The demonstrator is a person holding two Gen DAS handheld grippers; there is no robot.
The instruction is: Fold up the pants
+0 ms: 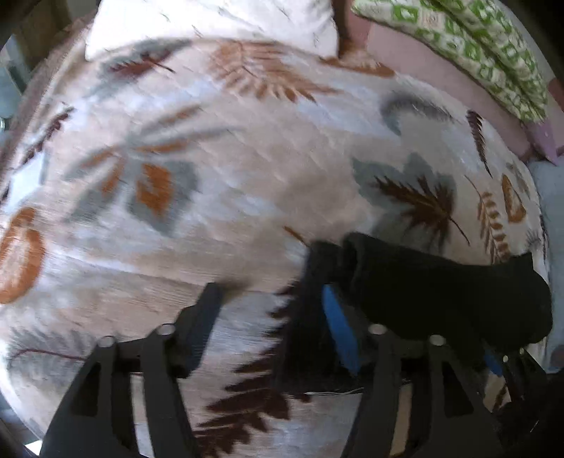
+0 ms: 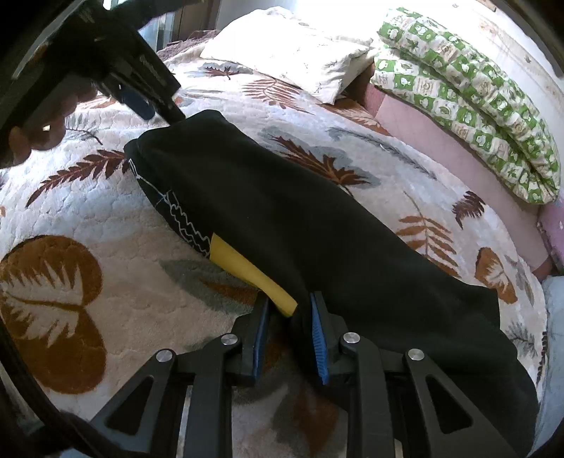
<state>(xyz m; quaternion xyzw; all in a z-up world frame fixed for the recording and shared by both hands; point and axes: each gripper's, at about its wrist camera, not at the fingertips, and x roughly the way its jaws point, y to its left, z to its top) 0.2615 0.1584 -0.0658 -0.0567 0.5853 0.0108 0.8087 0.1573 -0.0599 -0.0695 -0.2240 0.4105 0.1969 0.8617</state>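
Note:
The black pants (image 2: 299,225) lie as a long folded band across the leaf-print bedspread (image 2: 116,225), with a yellow panel (image 2: 246,267) and white wavy print (image 2: 183,218) showing along one edge. My right gripper (image 2: 287,303) is shut on the near end, black and yellow cloth filling the gap between its blue pads. At the far end, a hand (image 2: 42,130) holds my left gripper (image 2: 155,98), its tip against the cloth. In the blurred left wrist view that gripper (image 1: 268,282) stands open over bare bedspread, and the pants (image 1: 440,292) bunch against its right finger.
A white pillow (image 2: 292,49) lies at the head of the bed. A folded green patterned quilt (image 2: 469,105) rests on a pink sheet (image 2: 440,148) along the right side. Both also show in the left wrist view, the pillow (image 1: 211,21) and the quilt (image 1: 476,53).

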